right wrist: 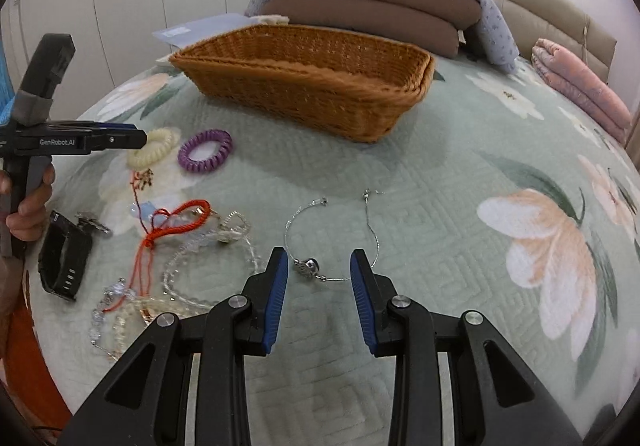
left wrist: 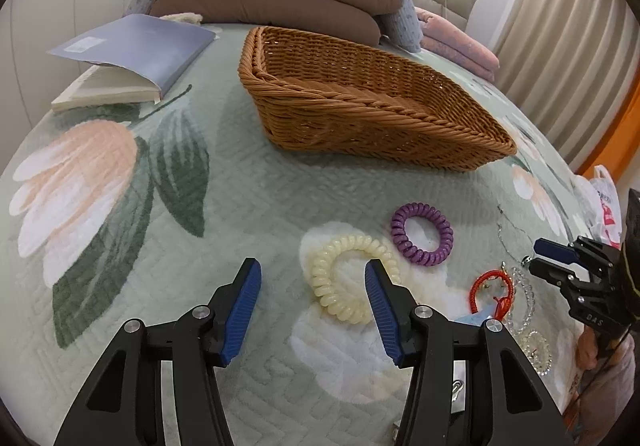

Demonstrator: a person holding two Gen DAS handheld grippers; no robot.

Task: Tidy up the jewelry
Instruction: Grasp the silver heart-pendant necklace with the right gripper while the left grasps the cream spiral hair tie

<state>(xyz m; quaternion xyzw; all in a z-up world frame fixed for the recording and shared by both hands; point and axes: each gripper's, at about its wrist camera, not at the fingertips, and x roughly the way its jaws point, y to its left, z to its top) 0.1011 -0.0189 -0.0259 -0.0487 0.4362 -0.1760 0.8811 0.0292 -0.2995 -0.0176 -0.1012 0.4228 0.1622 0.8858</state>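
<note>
Jewelry (right wrist: 192,246) lies scattered on floral bedspread (right wrist: 460,174).

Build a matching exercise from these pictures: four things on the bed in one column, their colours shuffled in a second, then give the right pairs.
Things
1. wicker basket
2. spiral hair tie nearest the basket
3. spiral hair tie by the left gripper
4. cord bracelet

Colours
A. red
B. cream
C. brown
D. purple

Pairs: 1-C, 2-D, 3-B, 4-A
</note>
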